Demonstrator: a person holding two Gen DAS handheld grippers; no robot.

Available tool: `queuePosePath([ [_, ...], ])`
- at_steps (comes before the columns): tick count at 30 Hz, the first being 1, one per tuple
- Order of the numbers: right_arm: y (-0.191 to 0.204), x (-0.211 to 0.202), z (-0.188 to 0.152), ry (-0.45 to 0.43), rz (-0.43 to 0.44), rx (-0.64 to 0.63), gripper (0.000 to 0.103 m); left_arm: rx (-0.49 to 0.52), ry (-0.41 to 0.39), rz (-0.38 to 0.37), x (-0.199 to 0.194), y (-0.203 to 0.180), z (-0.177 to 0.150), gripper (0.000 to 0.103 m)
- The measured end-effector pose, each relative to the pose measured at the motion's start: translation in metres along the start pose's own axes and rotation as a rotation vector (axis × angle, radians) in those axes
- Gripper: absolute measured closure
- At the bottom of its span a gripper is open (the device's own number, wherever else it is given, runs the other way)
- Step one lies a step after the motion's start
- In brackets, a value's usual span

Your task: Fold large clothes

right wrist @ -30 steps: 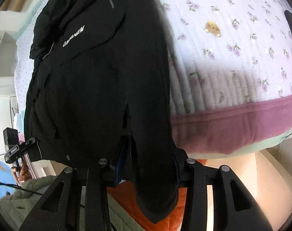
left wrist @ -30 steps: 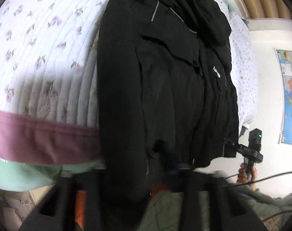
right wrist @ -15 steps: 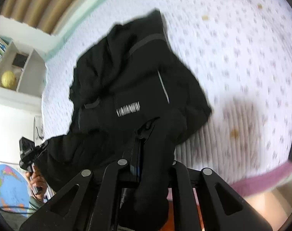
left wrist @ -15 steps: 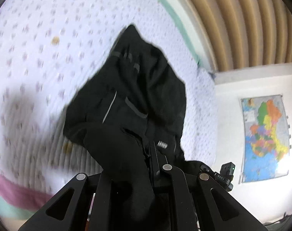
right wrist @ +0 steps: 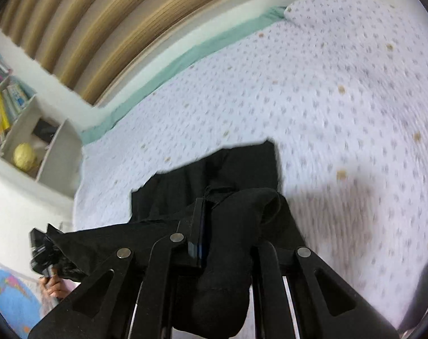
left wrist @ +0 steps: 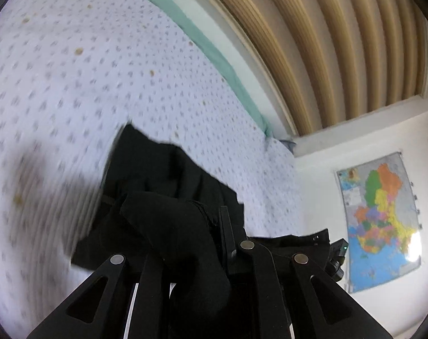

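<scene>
Behind the black jacket [left wrist: 163, 186]: floral bedspread [left wrist: 72, 84], wall map [left wrist: 380, 214].

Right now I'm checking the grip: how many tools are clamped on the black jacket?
2. The left tool pinches one bunched end of the black jacket; the right tool pinches the other, above the floral quilt.

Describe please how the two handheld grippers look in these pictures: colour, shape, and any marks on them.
Both are matte black. The left gripper has flat angular arms with triangular cut-outs and round silver rivets at the joints; its fingers are thin black plates. The right gripper has the same build, with a blue strip along one finger. In the right wrist view a pale sleeve shows beside the hand on the other gripper.
</scene>
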State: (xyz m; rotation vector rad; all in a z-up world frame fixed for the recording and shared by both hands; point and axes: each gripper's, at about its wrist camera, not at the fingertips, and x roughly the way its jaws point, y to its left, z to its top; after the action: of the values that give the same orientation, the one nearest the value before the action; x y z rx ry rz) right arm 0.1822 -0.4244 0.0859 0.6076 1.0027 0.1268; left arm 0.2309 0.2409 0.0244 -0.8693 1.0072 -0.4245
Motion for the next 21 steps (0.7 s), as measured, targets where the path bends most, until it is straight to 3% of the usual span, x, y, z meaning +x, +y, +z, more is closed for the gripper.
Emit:
queuePosePath([
  [7,-0.028,0.118,0.045,0.131,-0.146,0.036,0.089,-0.116,0.066,0.157,0.1,0.046,0.059,0.086],
  [12,-0.066,0.209,0.046,0.272,-0.186,0.095,0.089,-0.157,0.18,0.307,0.176,0.096,0.066,0.084],
  [17,-0.075,0.264,0.039,0.351,-0.226,0.084,0.089,-0.18,0.222,0.319,0.205,0.121,0.064,0.084],
  [21,-0.076,0.259,0.038,0.358,-0.204,0.081,0.089,-0.103,0.252,0.309,0.196,0.11,0.067,0.084],
])
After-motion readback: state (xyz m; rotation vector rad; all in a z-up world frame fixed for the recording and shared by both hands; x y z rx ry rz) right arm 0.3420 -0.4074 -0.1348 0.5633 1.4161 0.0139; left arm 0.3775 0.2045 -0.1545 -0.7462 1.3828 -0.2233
